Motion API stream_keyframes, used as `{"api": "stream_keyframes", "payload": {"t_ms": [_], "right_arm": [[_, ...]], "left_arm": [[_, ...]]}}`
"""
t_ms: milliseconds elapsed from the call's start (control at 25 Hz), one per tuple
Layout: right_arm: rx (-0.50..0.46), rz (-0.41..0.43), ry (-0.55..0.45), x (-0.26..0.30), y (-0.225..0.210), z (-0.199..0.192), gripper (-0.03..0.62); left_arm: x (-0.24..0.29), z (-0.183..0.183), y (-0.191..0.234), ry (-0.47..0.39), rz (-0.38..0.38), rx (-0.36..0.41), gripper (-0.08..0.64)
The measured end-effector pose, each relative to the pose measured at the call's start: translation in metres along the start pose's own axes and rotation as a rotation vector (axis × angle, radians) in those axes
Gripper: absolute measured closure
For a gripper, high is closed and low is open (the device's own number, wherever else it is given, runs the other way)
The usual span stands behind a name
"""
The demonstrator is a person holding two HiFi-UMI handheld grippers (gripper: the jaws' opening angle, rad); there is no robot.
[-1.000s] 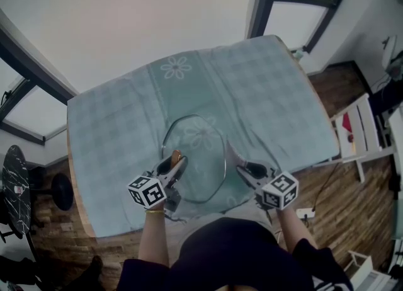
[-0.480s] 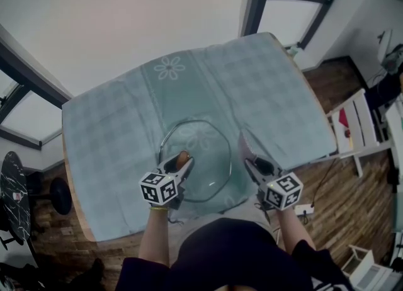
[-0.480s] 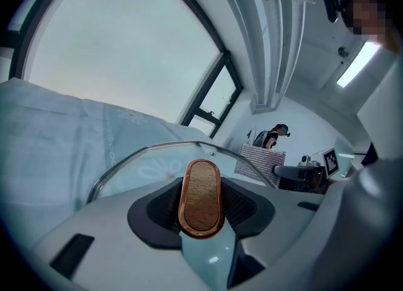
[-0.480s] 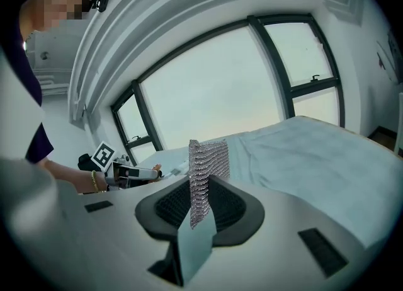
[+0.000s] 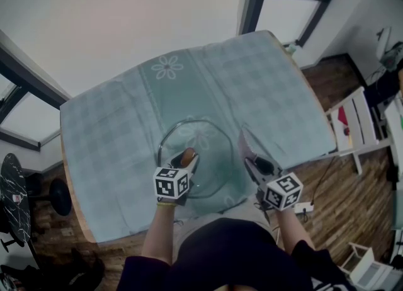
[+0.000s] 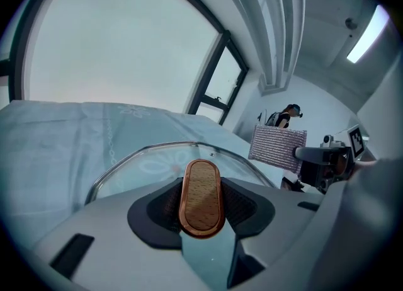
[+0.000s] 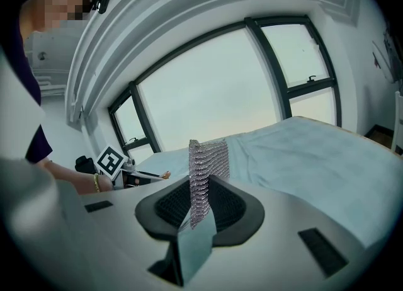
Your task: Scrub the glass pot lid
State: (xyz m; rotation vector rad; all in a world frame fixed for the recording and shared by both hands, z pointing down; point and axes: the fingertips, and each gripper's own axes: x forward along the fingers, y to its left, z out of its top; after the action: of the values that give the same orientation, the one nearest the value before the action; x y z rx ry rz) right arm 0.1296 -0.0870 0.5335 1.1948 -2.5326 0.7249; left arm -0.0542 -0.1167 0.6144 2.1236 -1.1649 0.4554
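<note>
Head view: left hand-held gripper [image 5: 186,159] clenched on the wooden knob [image 6: 201,195] steadies the glass pot lid [image 5: 204,138] on the counter [image 5: 113,126]; right hand-held gripper [image 7: 200,211] grasps the mesh scourer [image 7: 208,157] beside the rim, so scrubbing is likely not yet begun and next the scourer must press on glass.

Glass lid [image 5: 206,156] on tablecloth [image 5: 113,132] (flowered), left hand-held gripper [image 5: 186,164] at knob [image 5: 187,155]

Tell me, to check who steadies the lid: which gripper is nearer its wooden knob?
Left. The left gripper grips the knob; the right gripper holds a mesh cloth beside the lid.
</note>
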Motion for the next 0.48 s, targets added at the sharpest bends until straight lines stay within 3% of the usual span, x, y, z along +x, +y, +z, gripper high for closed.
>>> {"api": "stream_keyframes", "payload": {"t_ms": [480], "right_arm": [[0.003, 0.001, 0.012, 0.0, 0.002, -0.003, 0.51]], "left_arm": [[0.028, -0.022, 0.002, 0.143, 0.119, 0.124, 0.393]]}}
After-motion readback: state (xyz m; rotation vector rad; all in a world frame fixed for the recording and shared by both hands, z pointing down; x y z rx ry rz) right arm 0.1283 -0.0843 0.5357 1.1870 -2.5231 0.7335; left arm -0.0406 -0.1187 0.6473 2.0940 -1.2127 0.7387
